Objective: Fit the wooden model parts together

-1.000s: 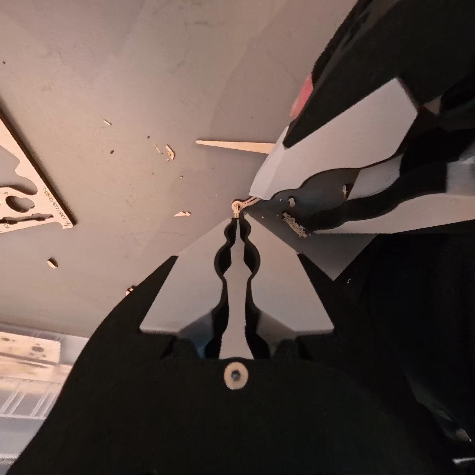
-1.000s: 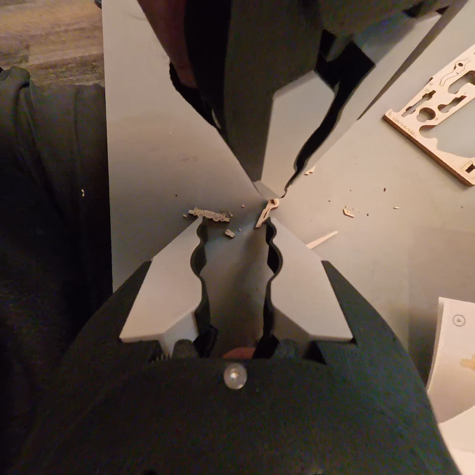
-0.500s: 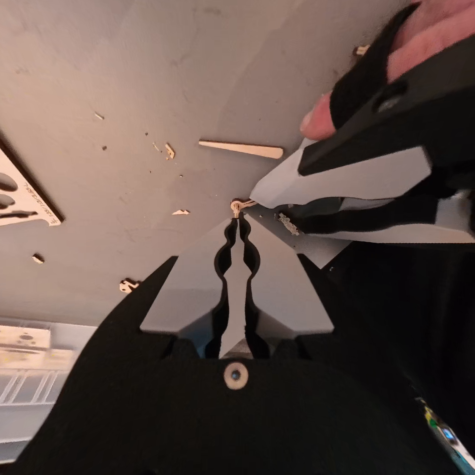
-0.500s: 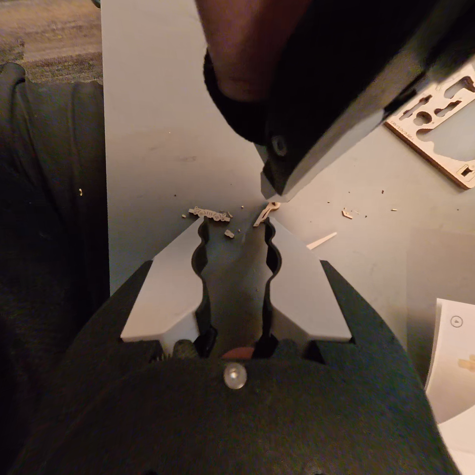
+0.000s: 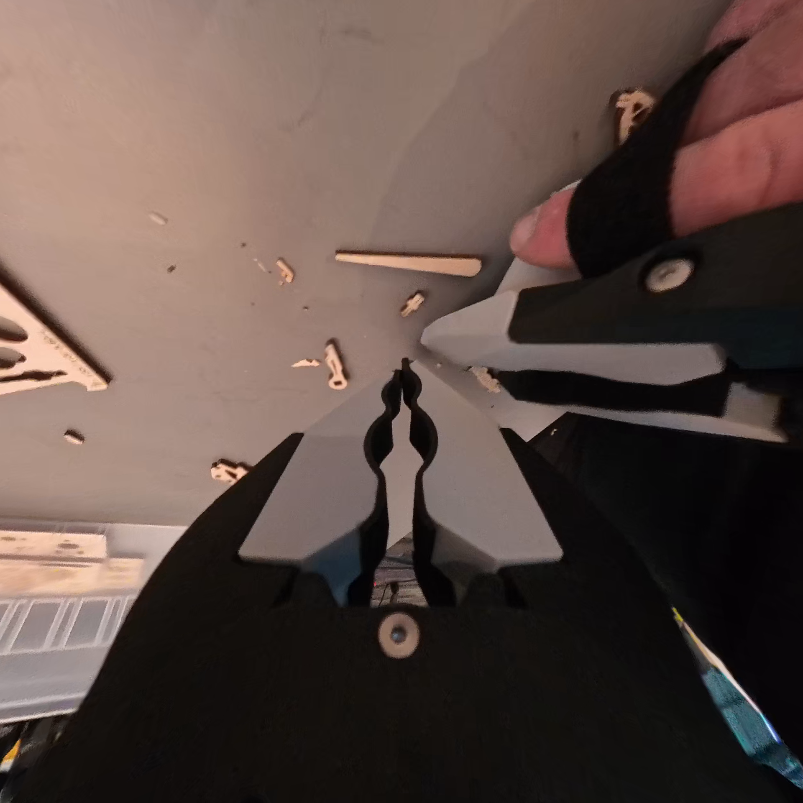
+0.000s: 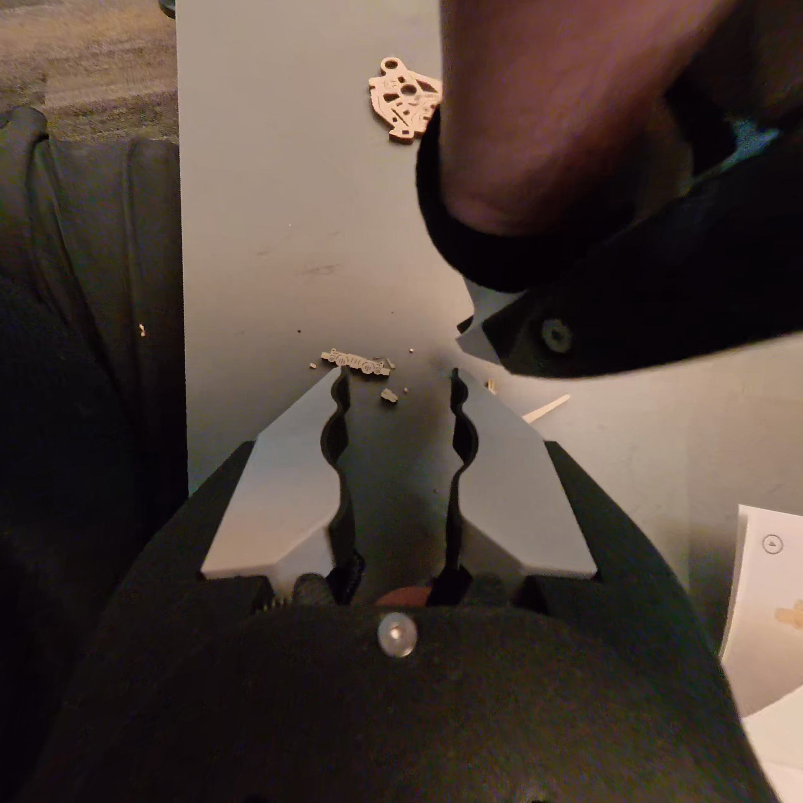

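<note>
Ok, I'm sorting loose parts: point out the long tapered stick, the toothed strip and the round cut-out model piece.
tapered stick [image 5: 408,263], left wrist view, mid-length.
toothed strip [image 6: 354,361], right wrist view, its middle.
round model piece [image 6: 402,102], right wrist view, its visible centre, beside the hand.

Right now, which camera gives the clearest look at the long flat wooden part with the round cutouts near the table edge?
The right wrist view: the long wooden part lies in full view on the grey table, just past the open right hand-held gripper. In the left wrist view only a blurred end of it shows, the rest hidden behind that gripper's finger.
</note>
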`<action>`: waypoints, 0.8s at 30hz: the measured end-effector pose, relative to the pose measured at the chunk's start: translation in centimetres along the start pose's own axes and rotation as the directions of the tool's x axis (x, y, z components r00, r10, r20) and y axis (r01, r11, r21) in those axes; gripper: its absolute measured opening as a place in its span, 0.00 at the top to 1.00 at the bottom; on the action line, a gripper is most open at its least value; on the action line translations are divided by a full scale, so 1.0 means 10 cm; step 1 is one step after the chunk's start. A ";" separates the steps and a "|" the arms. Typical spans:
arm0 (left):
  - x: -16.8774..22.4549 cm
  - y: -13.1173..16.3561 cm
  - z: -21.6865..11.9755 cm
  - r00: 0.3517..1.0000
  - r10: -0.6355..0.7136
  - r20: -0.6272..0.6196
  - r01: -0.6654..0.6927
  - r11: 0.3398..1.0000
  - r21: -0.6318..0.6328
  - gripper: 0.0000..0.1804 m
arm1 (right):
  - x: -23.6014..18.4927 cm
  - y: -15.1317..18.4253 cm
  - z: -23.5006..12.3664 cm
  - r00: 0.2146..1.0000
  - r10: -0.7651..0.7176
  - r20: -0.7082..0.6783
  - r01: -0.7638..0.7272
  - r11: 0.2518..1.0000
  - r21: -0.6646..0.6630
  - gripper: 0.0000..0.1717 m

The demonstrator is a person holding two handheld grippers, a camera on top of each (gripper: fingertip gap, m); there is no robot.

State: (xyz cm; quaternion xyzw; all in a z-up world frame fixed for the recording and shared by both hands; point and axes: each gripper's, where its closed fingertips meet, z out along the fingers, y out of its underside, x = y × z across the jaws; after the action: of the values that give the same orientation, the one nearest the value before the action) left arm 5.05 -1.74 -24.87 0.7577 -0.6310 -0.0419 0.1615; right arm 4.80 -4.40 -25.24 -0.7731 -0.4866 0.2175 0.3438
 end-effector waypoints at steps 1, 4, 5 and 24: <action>-0.03 0.03 -0.01 1.000 -0.003 0.013 0.003 1.000 0.005 1.00 | 0.00 -0.01 -0.01 1.000 0.003 0.003 -0.003 1.000 0.010 0.74; -0.10 0.08 -0.04 0.999 -0.027 0.031 0.025 0.997 0.071 1.00 | 0.01 -0.03 -0.03 1.000 0.008 -0.003 -0.008 1.000 0.030 0.74; -0.11 0.09 -0.04 0.999 -0.018 0.037 0.014 0.995 0.102 1.00 | 0.04 -0.06 -0.06 1.000 0.019 -0.016 -0.018 0.998 0.052 0.74; 0.00 -0.29 0.01 0.933 0.265 0.244 -0.359 0.737 0.573 0.97 | 0.45 0.22 -0.46 0.970 0.224 -0.096 -0.213 0.971 0.109 0.80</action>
State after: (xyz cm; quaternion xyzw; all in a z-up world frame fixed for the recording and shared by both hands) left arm 7.78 -1.36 -25.87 0.6470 -0.7386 0.1354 -0.1325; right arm 11.14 -2.44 -23.78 -0.8148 -0.3679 0.2356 0.3810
